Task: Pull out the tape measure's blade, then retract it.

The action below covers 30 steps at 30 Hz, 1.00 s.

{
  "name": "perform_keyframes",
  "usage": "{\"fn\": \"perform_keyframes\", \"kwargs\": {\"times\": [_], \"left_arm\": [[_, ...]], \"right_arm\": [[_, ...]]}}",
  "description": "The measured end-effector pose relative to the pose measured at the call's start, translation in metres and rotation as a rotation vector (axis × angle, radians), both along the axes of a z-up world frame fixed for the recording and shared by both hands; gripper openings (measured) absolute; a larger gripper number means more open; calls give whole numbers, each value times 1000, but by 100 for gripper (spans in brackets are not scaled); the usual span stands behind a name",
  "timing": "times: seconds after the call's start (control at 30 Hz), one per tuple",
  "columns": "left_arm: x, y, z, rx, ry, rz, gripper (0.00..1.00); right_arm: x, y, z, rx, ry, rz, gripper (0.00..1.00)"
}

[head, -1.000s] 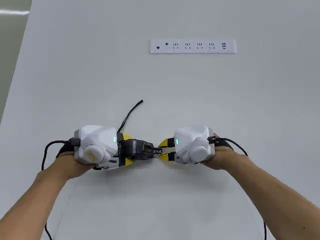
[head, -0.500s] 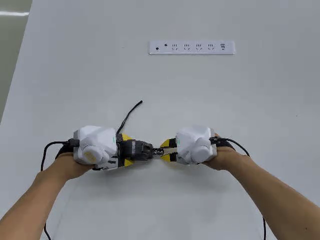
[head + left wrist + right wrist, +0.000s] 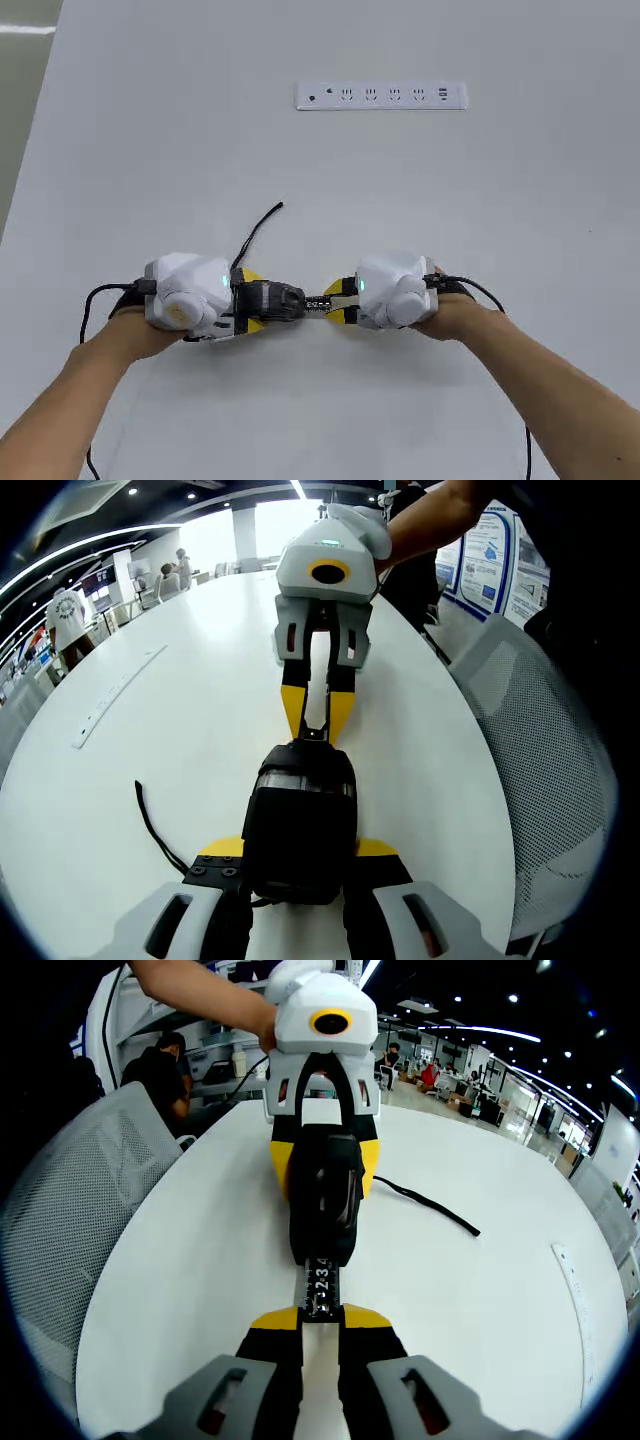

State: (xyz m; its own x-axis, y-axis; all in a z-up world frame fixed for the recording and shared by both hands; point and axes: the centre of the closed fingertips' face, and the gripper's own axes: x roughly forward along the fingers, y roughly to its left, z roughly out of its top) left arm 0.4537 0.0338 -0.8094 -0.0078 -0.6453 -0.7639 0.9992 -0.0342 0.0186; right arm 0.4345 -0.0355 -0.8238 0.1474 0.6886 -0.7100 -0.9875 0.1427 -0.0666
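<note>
A black tape measure (image 3: 270, 299) (image 3: 300, 820) (image 3: 325, 1195) rests low over the white table, and my left gripper (image 3: 250, 300) (image 3: 300, 865) is shut on its case. Its black wrist strap (image 3: 258, 228) (image 3: 155, 825) (image 3: 428, 1205) trails across the table. A short length of blade (image 3: 318, 302) (image 3: 320, 1285) with printed numbers sticks out of the case toward the right. My right gripper (image 3: 333, 301) (image 3: 320, 1322) is shut on the blade's end, its yellow-tipped fingers (image 3: 292, 708) showing beyond the case in the left gripper view.
A white power strip (image 3: 381, 95) (image 3: 115, 692) (image 3: 578, 1305) lies flat at the far side of the white table (image 3: 480, 190). Grey mesh chairs (image 3: 545, 780) (image 3: 70, 1250) stand at the table's edge in both gripper views. People stand in the background of the room.
The right gripper has slid slightly to the right with the blade's end, and a little more blade shows between the grippers. The left gripper has barely moved.
</note>
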Motion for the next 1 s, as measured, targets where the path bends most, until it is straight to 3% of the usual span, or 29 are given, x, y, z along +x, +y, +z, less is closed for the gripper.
{"fn": "perform_keyframes", "kwargs": {"times": [1.0], "left_arm": [[0,0,1,-1,0,4,31]], "right_arm": [[-2,-15,1,-11,-9,8,11]]}}
